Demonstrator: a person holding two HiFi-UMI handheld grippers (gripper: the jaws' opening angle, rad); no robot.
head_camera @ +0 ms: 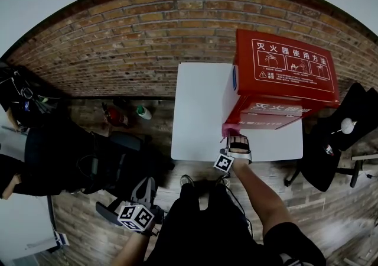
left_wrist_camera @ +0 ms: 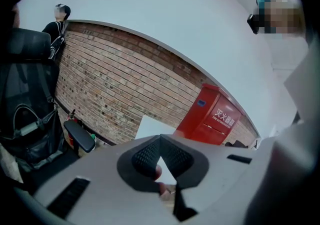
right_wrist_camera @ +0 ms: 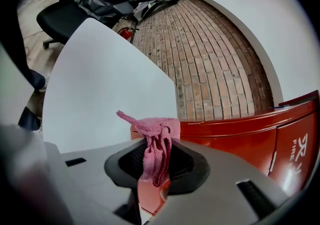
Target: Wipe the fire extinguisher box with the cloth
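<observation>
The red fire extinguisher box (head_camera: 283, 75) stands on the right part of a white table (head_camera: 198, 111), against the brick wall. My right gripper (head_camera: 233, 139) is at the box's near left bottom corner and is shut on a pink cloth (head_camera: 227, 133). In the right gripper view the cloth (right_wrist_camera: 154, 130) is bunched between the jaws of the right gripper (right_wrist_camera: 159, 138) and touches the red box (right_wrist_camera: 240, 141) at its lower edge. My left gripper (head_camera: 145, 187) hangs low at the left, away from the table. The left gripper (left_wrist_camera: 160, 139) is shut with nothing in it, and the box (left_wrist_camera: 210, 116) is far ahead of it.
A black office chair (head_camera: 88, 158) with bags stands left of the table. A small red extinguisher (head_camera: 115, 116) and a green-capped bottle (head_camera: 143, 112) sit on the floor by the brick wall (head_camera: 136, 40). Another black chair (head_camera: 339, 135) stands right of the table.
</observation>
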